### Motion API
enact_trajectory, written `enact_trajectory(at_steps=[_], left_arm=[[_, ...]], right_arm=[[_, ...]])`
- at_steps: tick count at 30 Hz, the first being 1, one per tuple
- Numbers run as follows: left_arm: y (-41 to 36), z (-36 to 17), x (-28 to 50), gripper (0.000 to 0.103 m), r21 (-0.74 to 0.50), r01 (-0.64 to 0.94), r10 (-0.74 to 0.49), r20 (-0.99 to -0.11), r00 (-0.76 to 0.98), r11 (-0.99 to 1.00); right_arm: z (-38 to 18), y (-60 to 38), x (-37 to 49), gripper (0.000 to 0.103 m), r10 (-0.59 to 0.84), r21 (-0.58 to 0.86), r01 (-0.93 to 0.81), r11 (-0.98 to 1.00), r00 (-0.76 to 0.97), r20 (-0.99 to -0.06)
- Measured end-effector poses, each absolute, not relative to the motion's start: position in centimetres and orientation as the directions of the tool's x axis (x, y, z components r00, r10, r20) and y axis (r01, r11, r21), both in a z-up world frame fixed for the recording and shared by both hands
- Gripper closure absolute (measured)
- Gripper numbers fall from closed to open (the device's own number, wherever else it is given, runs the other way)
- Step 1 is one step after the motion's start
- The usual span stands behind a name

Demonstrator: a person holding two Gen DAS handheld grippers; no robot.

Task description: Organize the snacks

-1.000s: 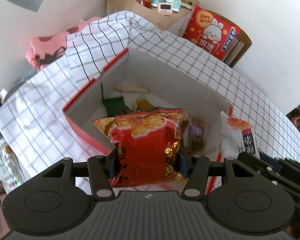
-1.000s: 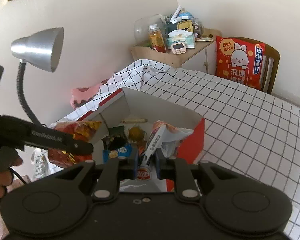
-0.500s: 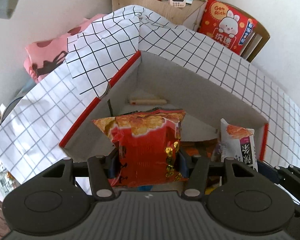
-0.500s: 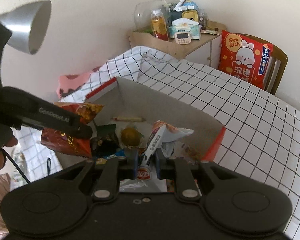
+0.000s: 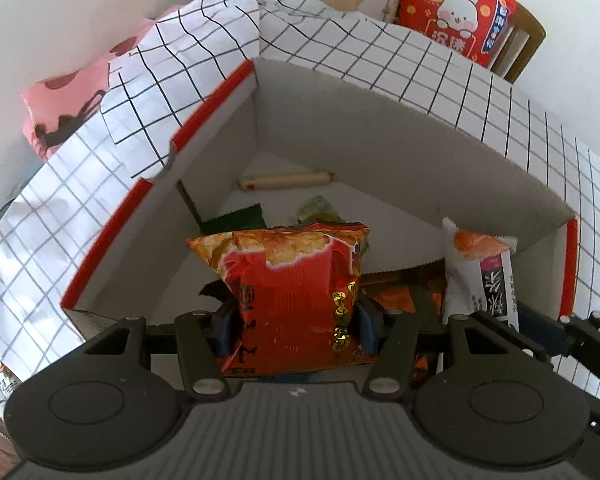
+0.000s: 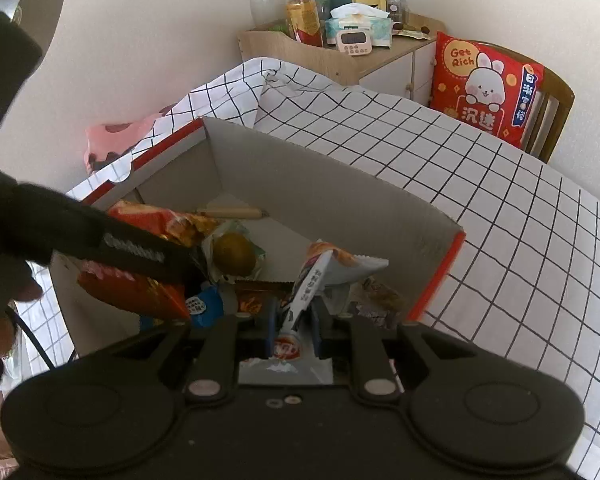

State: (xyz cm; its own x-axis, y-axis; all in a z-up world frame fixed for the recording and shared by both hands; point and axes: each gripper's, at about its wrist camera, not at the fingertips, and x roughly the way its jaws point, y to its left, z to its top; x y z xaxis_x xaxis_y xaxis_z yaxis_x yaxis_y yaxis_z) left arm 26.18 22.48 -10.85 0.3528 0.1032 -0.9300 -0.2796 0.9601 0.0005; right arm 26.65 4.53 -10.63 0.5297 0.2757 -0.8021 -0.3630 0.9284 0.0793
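From the left wrist camera, we look steeply down into an open cardboard box [image 5: 380, 128] with red edges, sitting on a white tablecloth [image 5: 440, 60] with a black grid. Our left gripper [image 5: 296, 326] clamps a puffy red snack bag [image 5: 296, 300] between its blue pads, holding it upright above the near side of the box. On the box floor at the far end lies a pale sausage-shaped stick [image 5: 286, 180], with a dark green packet [image 5: 236, 220] nearer to us. At the right, a white snack packet [image 5: 476, 272] stands up over the box. Beyond the table, a red rabbit cushion [image 5: 456, 12] leans on a wooden chair.

From the right wrist camera, our right gripper [image 6: 294, 330] is pinched almost fully closed on the white snack packet [image 6: 320, 276], which points up and away over the near edge of the box [image 6: 340, 184]. To the left, the black left gripper [image 6: 140, 252] holds the red snack bag [image 6: 132, 288] over the box. Inside we see a round brown snack in a clear wrapper [image 6: 234, 254], a blue packet [image 6: 204, 306] and the pale stick [image 6: 230, 212]. A wooden cabinet [image 6: 340, 52] with bottles stands behind the table.
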Motion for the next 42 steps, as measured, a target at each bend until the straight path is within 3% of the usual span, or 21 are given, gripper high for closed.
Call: enact_trajectory(at_steps=[16,20,25,29,31,42], left_arm=[[22.4,-11.6,24.8,0.045,-0.027,-0.27,0.073,-0.933,0.354,0.962],[22.2,-11.1,24.1,0.04,-0.03,-0.271,0.075,-0.926,0.371,0.962],[22.4,-10.6,23.4,0.036,-0.035,-0.278,0.08,-0.917,0.39,0.96],[22.5,-10.2,22.6,0.032,-0.047,-0.279,0.076,-0.907,0.414,0.959],[22.5,-9.9,22.2,0.024,-0.049,-0.276,0.075,-0.904,0.421,0.96],[22.4,-7.8,19.8,0.017,-0.08,-0.243,0.052,-0.869,0.492,0.967]], right_arm=[[-10.7,4.9,25.7,0.064,0.247,0.058,-0.358,0.932,0.51,-0.824],[-10.5,4.6,25.2,0.055,0.248,0.065,-0.347,0.936,0.516,-0.82],[-9.9,4.6,24.4,0.035,0.249,0.058,-0.347,0.936,0.537,-0.806],[-9.4,4.3,23.9,0.029,0.258,0.067,-0.346,0.936,0.544,-0.799],[-9.1,4.2,23.6,0.021,0.263,0.071,-0.345,0.936,0.55,-0.792],[-6.8,3.1,21.6,0.008,0.283,0.072,-0.347,0.935,0.606,-0.744]])
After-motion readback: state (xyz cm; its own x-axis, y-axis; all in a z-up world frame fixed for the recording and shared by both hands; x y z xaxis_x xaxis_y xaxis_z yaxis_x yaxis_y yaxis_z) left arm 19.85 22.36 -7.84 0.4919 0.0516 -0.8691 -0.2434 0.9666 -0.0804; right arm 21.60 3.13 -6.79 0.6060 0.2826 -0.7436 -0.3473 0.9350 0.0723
